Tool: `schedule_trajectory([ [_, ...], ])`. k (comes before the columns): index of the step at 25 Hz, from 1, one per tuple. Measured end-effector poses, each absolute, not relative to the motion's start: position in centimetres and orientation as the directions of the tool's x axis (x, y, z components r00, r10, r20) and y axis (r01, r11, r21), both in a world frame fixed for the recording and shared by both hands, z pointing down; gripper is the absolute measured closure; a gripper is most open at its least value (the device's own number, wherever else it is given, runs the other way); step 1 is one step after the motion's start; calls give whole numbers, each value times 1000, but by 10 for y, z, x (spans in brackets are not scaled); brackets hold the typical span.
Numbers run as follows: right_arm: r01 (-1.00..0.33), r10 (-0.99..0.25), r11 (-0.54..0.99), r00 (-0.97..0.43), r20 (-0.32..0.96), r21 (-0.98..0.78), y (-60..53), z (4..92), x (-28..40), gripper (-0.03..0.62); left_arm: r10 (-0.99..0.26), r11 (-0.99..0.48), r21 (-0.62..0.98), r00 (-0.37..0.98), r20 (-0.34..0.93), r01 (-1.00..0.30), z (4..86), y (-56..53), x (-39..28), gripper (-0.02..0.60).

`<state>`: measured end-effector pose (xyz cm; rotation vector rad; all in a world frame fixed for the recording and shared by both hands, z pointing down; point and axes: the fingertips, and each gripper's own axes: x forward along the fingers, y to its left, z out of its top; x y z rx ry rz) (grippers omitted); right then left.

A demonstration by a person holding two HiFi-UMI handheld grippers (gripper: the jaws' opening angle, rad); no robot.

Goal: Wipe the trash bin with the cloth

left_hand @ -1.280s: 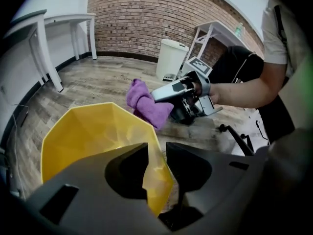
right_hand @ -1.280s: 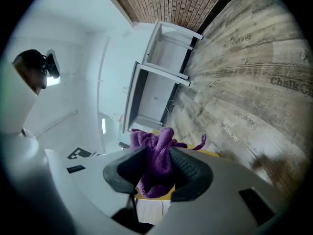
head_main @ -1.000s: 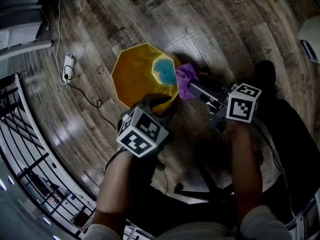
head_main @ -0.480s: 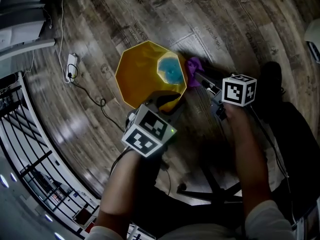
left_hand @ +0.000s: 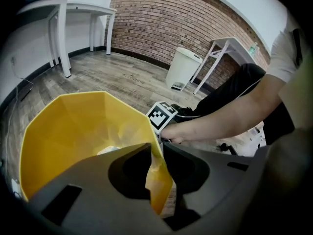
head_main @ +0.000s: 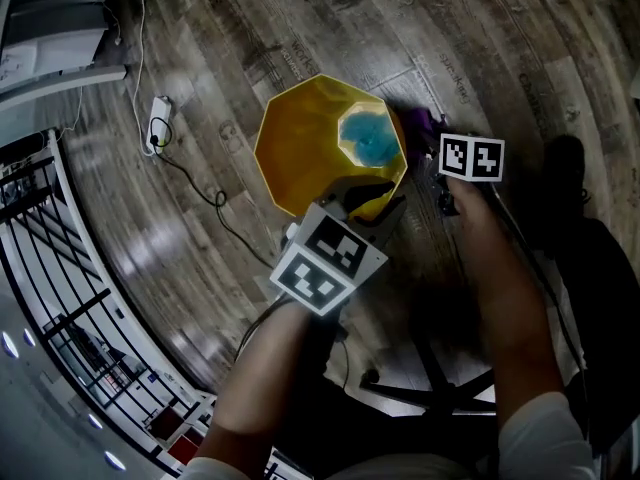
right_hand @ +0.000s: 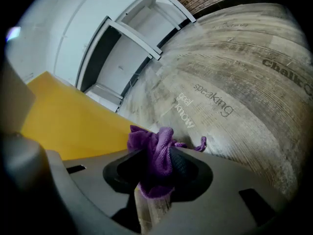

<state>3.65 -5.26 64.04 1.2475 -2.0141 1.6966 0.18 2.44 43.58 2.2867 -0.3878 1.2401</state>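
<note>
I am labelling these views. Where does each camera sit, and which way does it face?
Head view: on the person's head, facing steeply down at the yellow trash bin; both forearms, left gripper and right gripper show.
Left gripper view: on the left gripper, looking along its jaws, just closed further on the bin's rim; right forearm shows.
Right gripper view: on the right gripper, looking along jaws shut on the purple cloth, beside the bin; no body shows.
Shared: all three show the bin.

Grey wood-plank floor (head_main: pixel 500 28), brick wall (left_hand: pixel 171 18), white tables (left_hand: pixel 61 43) alongside.
</note>
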Motion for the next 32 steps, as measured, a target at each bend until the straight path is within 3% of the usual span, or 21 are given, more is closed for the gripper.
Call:
schedule_trajectory([
  [8,-822,-368,-57,-511,777,-567,-48,682,36,450,-14,-827,308,563,826,-471,433,27,2,504],
  [14,-826,-426,-61,-486,763,-560,-51,662,53,450,-29,-886,225,532,846,-407,427,32,-10,465],
  [22,-692,-580,-128,-529,620,-710,-33,595,87,450,19,-942,158,420,907,-297,436,63,-36,436],
  [27,-499,-652,-110,-616,441,-860,-11,537,82,450,0,-920,128,327,945,-370,455,66,-58,436],
  [32,-339,-719,-50,-640,269,-940,2,475,64,450,-24,-907,115,324,946,-404,455,60,-53,534],
])
